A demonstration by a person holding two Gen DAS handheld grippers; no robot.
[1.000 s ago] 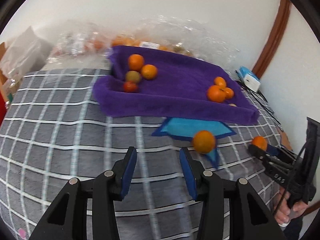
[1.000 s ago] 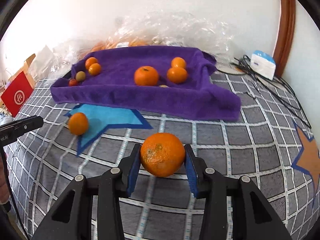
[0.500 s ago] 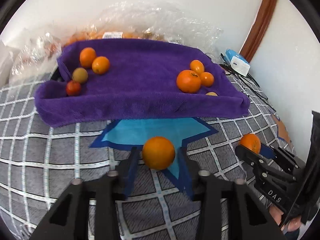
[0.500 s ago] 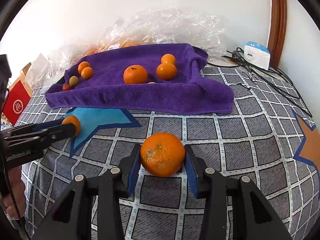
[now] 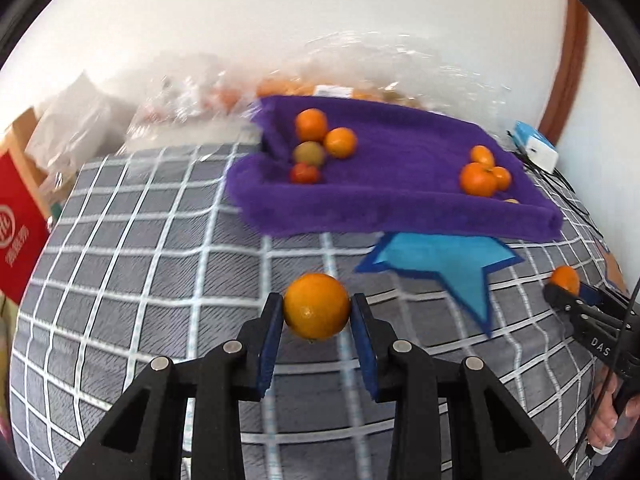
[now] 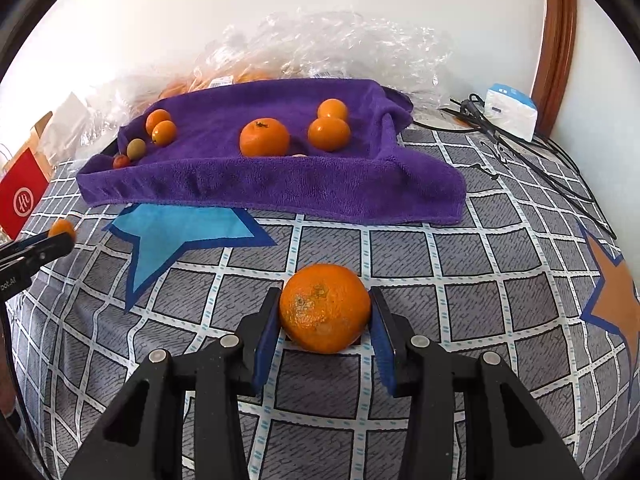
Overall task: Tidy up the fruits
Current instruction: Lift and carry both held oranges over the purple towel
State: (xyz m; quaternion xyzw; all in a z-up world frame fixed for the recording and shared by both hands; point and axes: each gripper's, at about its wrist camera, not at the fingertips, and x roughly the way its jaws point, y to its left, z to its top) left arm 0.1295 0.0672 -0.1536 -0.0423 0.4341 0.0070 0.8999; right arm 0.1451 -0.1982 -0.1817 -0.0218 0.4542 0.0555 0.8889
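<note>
My left gripper (image 5: 317, 312) is shut on a smooth orange (image 5: 316, 306) and holds it above the grey checked bedspread. My right gripper (image 6: 325, 312) is shut on a larger rough-skinned orange (image 6: 325, 307), low over the bedspread. A purple towel-lined tray (image 6: 280, 188) lies ahead and holds several oranges at its right (image 6: 264, 137) and small fruits at its left end (image 6: 161, 128). The same tray shows in the left wrist view (image 5: 400, 208). The right gripper with its orange appears at the right edge of the left wrist view (image 5: 564, 280).
A blue star patch (image 6: 176, 232) lies in front of the tray. Clear plastic bags with more fruit (image 6: 320, 52) sit behind it by the wall. A red box (image 5: 16, 220) stands at the left; a white-blue box and black cables (image 6: 512, 112) lie at the right.
My left gripper has closed on the loose orange by the blue star and lifted it, swinging left. My right gripper has kept its orange and barely moved.
</note>
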